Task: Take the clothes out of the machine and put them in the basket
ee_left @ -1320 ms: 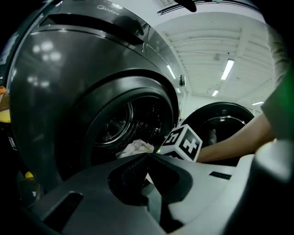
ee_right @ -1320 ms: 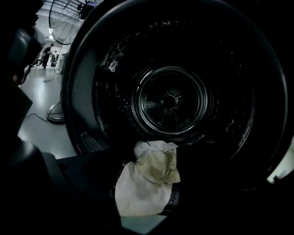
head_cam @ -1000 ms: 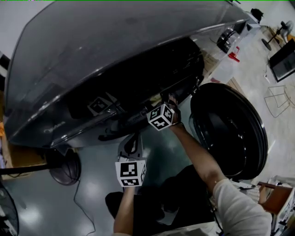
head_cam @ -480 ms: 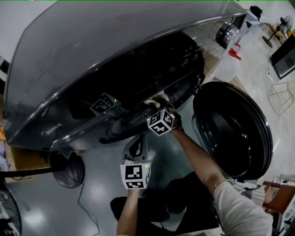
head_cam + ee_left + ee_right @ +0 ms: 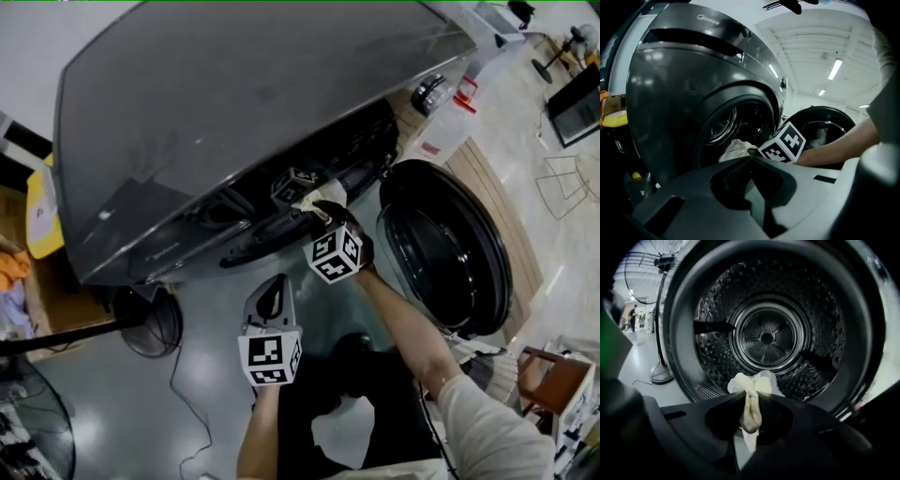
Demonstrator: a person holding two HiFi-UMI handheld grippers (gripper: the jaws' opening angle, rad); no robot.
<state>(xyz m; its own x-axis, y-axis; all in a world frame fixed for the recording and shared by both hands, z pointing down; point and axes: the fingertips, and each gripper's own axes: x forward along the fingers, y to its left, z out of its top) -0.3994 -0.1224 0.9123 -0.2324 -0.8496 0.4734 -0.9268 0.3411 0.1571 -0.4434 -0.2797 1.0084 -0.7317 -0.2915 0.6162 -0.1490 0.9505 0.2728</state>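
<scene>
A dark grey front-loading machine (image 5: 234, 103) fills the head view, with its round door (image 5: 450, 253) swung open to the right. My right gripper (image 5: 319, 214) is at the drum mouth. Its jaws have just been closing and are now shut on a cream-white cloth (image 5: 321, 195). In the right gripper view the cloth (image 5: 750, 390) bunches between the jaws of the right gripper (image 5: 750, 417), with the steel drum (image 5: 766, 338) behind. My left gripper (image 5: 275, 286) hangs lower in front of the machine, shut on nothing. The left gripper (image 5: 749, 160) looks toward the same cloth (image 5: 733, 150).
A floor fan's base (image 5: 145, 323) stands left of the machine, and its cable (image 5: 173, 394) trails over the glossy floor. A wooden stool (image 5: 553, 384) sits at the lower right. A wire rack (image 5: 562, 197) stands far right. No basket shows in any view.
The right gripper has closed on the white cloth at the drum mouth and drawn it back and up. The left gripper has risen a little. The head view has shifted.
</scene>
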